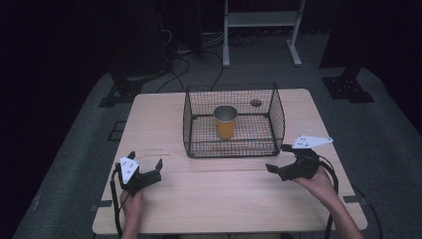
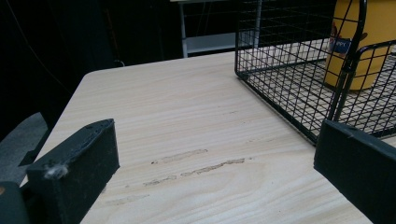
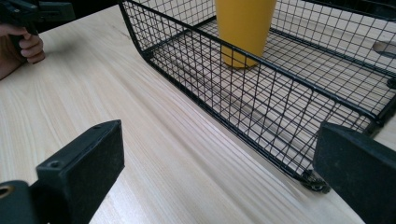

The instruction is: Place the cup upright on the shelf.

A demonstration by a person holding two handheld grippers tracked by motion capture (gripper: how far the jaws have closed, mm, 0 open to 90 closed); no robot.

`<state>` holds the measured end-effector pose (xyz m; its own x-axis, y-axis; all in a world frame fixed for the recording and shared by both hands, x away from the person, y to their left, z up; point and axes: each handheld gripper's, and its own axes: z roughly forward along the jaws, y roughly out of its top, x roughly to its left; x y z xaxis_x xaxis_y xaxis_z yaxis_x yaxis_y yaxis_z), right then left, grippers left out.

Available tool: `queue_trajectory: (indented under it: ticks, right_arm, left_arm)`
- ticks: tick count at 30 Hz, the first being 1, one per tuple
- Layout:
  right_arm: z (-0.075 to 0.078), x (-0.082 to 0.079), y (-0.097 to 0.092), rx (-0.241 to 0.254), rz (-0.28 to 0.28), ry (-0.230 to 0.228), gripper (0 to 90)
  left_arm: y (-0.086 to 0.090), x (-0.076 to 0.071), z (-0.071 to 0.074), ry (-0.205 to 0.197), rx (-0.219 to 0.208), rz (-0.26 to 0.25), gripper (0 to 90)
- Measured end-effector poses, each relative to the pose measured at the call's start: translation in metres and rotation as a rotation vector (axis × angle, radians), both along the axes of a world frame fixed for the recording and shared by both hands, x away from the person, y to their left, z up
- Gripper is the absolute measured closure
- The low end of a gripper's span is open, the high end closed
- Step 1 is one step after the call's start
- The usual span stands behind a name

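A black wire basket [image 1: 234, 119] stands at the middle of the wooden table [image 1: 219, 199], a little toward the far side. Upright inside it is a yellow cup [image 1: 226, 122] with a metal rim. My left gripper [image 1: 146, 159] rests near the front left, open, nothing between its jaws. My right gripper [image 1: 278, 158] sits just off the basket's near right corner, also open and empty. The left gripper view [image 2: 215, 158] faces the basket [image 2: 289, 70] and cup [image 2: 359, 46] across bare wood. The right gripper view [image 3: 219, 163] looks along the basket's [image 3: 261, 93] near wall, the cup [image 3: 245, 28] behind the mesh.
A round hole [image 1: 256, 103] is in the tabletop behind the basket. A white metal frame [image 1: 261, 20] and black stand bases [image 1: 348, 87] sit on the grey floor beyond the table. The other hand [image 3: 23, 46] appears far left in the right gripper view.
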<state>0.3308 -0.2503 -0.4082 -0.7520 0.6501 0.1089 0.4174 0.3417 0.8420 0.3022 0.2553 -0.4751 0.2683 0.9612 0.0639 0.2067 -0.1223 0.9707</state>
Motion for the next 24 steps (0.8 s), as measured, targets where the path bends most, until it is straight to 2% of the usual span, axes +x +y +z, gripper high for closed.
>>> queue_trajectory:
  ticks: [24]
  right_arm:
    - [-0.016, -0.012, -0.018, 0.027, -0.049, 0.007, 1.6]
  left_arm:
    - [0.0, 0.0, 0.0, 0.0, 0.0, 0.0, 0.0]
